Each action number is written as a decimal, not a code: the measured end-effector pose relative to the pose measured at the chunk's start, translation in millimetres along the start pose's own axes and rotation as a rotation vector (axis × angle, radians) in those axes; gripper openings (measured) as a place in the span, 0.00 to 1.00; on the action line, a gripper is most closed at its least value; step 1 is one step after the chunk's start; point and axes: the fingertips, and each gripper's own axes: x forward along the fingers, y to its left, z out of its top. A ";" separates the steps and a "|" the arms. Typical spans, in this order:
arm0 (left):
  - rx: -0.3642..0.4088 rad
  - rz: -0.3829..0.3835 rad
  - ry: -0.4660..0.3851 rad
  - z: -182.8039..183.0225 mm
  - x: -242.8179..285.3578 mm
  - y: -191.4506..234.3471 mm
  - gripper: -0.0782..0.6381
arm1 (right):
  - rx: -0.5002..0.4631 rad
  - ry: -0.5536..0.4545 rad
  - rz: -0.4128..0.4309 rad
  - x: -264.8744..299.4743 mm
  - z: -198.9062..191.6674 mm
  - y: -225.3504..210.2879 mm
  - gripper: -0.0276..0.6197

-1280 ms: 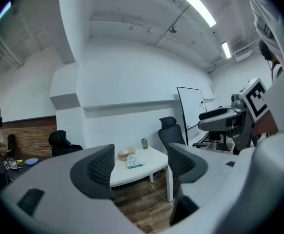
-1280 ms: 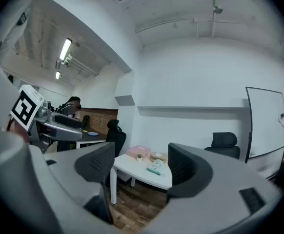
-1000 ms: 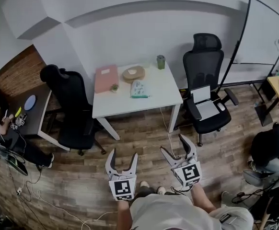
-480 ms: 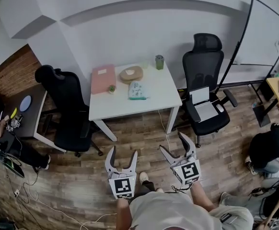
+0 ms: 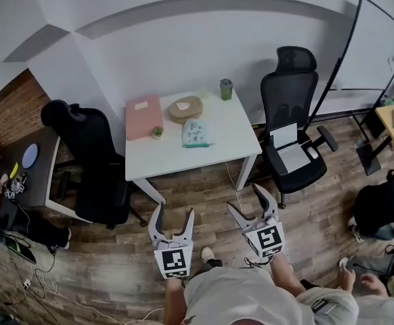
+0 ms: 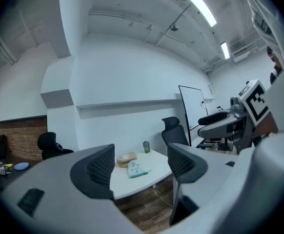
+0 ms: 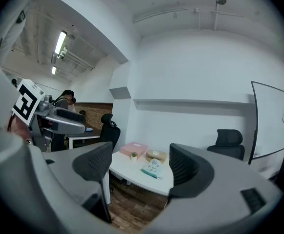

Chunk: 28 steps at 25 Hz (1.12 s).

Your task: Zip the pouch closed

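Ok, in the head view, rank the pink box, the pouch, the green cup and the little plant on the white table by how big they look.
1. pink box
2. pouch
3. green cup
4. little plant
All share one table, so nearness barely skews it.

pale printed pouch (image 5: 195,133), pink box (image 5: 143,116), white table (image 5: 225,142)
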 end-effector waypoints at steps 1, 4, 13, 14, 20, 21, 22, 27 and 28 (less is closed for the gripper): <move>0.001 -0.005 -0.001 -0.3 4.6 5.5 0.58 | -0.001 -0.001 -0.003 6.4 0.6 0.5 0.61; 0.001 -0.018 -0.005 -0.9 18.6 19.5 0.58 | -0.001 0.004 -0.015 24.7 1.7 0.3 0.61; 0.000 -0.062 -0.029 -6.6 48.6 53.3 0.58 | -0.014 0.008 -0.060 65.1 6.8 5.3 0.61; -0.004 -0.066 -0.030 -8.3 51.7 55.8 0.58 | -0.015 0.013 -0.066 67.9 5.8 5.3 0.61; -0.028 -0.085 -0.026 -17.3 71.9 64.3 0.58 | -0.015 0.040 -0.093 82.4 -2.0 -2.8 0.61; -0.031 -0.087 -0.023 -19.1 76.1 65.4 0.58 | -0.015 0.043 -0.097 85.4 -2.9 -5.2 0.61; -0.031 -0.088 -0.020 -20.5 80.9 66.1 0.58 | -0.015 0.045 -0.099 88.6 -3.6 -7.8 0.60; -0.029 -0.087 -0.011 -22.5 108.0 68.7 0.58 | -0.008 0.052 -0.095 110.7 -8.9 -25.9 0.60; -0.029 -0.084 -0.010 -22.6 113.6 70.0 0.58 | -0.007 0.052 -0.091 116.5 -9.6 -29.6 0.60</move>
